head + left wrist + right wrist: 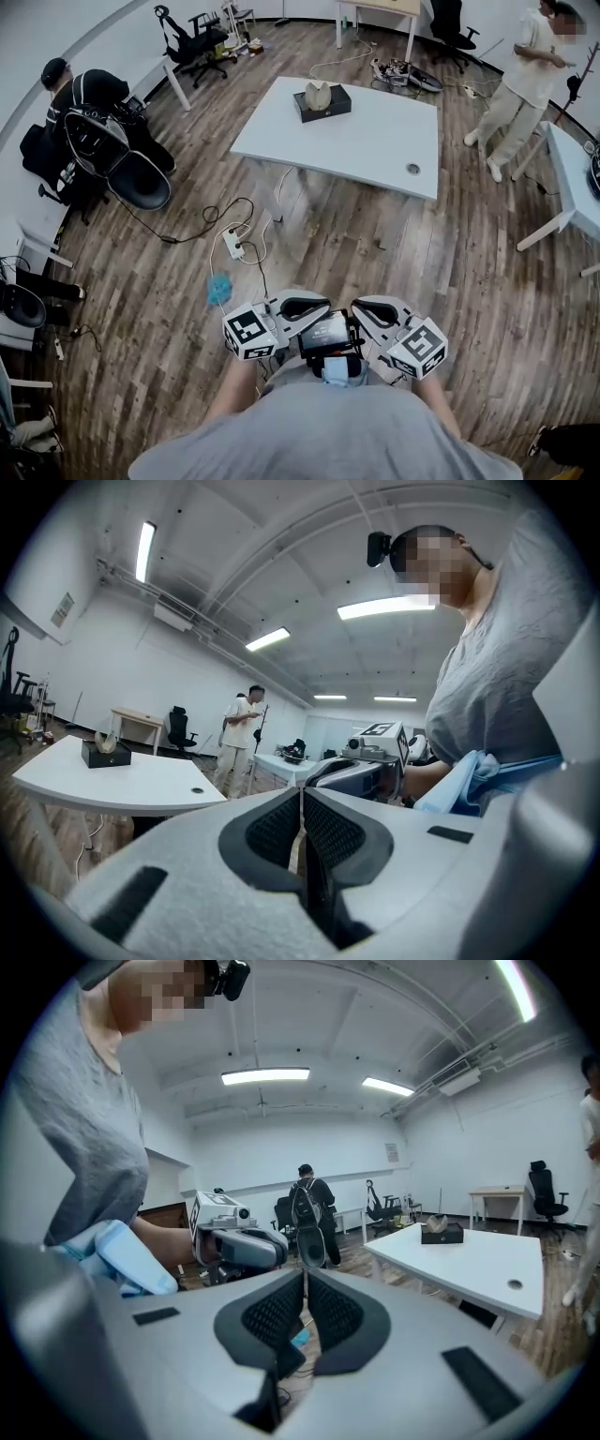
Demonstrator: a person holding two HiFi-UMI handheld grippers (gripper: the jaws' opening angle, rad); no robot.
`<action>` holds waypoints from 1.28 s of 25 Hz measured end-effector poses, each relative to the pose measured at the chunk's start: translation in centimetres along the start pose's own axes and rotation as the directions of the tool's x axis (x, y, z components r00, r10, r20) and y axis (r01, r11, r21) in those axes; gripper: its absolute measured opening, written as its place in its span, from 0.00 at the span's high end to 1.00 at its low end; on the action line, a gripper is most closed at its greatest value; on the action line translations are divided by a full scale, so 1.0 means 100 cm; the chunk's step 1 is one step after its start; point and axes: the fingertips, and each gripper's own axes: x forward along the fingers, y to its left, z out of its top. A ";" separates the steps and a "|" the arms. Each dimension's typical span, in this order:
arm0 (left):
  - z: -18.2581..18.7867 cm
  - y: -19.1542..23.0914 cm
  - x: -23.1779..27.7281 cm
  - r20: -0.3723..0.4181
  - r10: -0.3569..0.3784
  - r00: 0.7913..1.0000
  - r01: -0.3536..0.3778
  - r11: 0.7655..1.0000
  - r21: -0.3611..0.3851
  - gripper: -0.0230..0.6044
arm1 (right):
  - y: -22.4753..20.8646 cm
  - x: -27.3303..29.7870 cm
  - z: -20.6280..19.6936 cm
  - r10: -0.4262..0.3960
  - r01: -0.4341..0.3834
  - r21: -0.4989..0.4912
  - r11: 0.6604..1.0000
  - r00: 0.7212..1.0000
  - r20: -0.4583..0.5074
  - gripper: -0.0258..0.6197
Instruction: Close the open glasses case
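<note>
While the left gripper (302, 803) and right gripper (306, 1288) are holding their jaws pressed together on nothing, the open glasses case (322, 101) is sitting at twelve o'clock on the white table (375, 141).

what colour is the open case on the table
Black, with beige inside; the case shows best in the head view.

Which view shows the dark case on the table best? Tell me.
The head view: it looks down on the dark case, showing its open top and tan contents, on the white table. The left gripper view shows the dark case small and side-on; in the right gripper view the dark case looks alike.
</note>
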 end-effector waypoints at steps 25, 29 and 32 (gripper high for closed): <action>0.056 0.244 -0.038 0.012 -0.048 0.999 0.048 0.999 -0.015 0.93 | -0.138 0.191 0.091 -0.057 0.057 -0.001 0.998 0.998 0.001 0.91; 0.064 0.291 -0.019 -0.002 -0.023 1.000 0.023 1.000 -0.014 0.93 | -0.187 0.214 0.105 -0.031 0.031 -0.005 0.999 0.999 0.013 0.91; 0.075 0.330 0.003 -0.007 -0.007 1.000 0.007 1.000 -0.011 0.93 | -0.232 0.227 0.120 -0.020 0.021 -0.019 1.000 0.999 0.026 0.91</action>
